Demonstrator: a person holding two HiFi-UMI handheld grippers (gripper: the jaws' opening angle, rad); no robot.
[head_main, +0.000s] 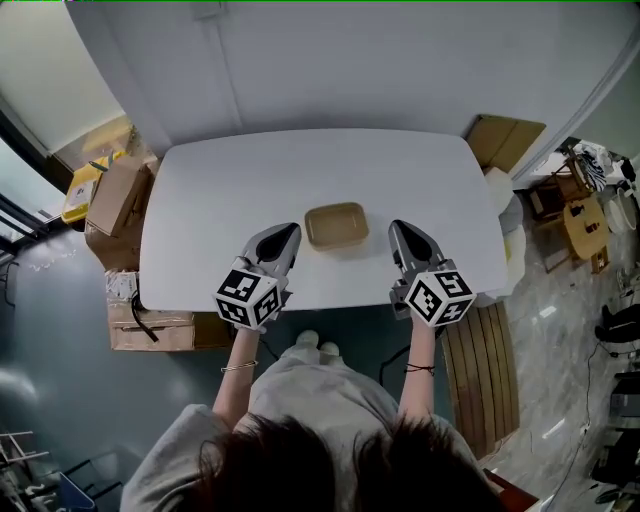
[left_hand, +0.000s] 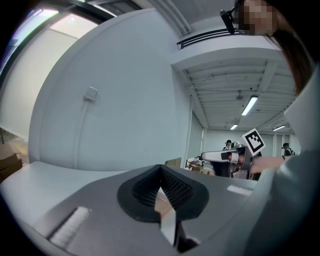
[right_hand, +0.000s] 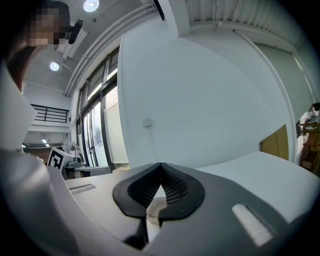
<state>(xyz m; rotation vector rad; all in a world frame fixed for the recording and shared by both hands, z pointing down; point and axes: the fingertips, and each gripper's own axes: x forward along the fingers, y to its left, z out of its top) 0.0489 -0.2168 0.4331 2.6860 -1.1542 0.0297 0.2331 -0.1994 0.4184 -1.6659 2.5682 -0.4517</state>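
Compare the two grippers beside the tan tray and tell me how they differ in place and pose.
The left gripper is left of the tan tray and angles rightward toward it; the right gripper is right of it and angles leftward. The left gripper's tip sits close to the tray, the right gripper's farther off. Both have jaws together with nothing between, over the white table.

Left tool (head_main: 289, 232), right tool (head_main: 398, 229): jaws together.

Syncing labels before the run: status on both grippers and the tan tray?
Left gripper shut, empty. Right gripper shut, empty. Tan tray on white table between them, touching neither. Nothing in the way.
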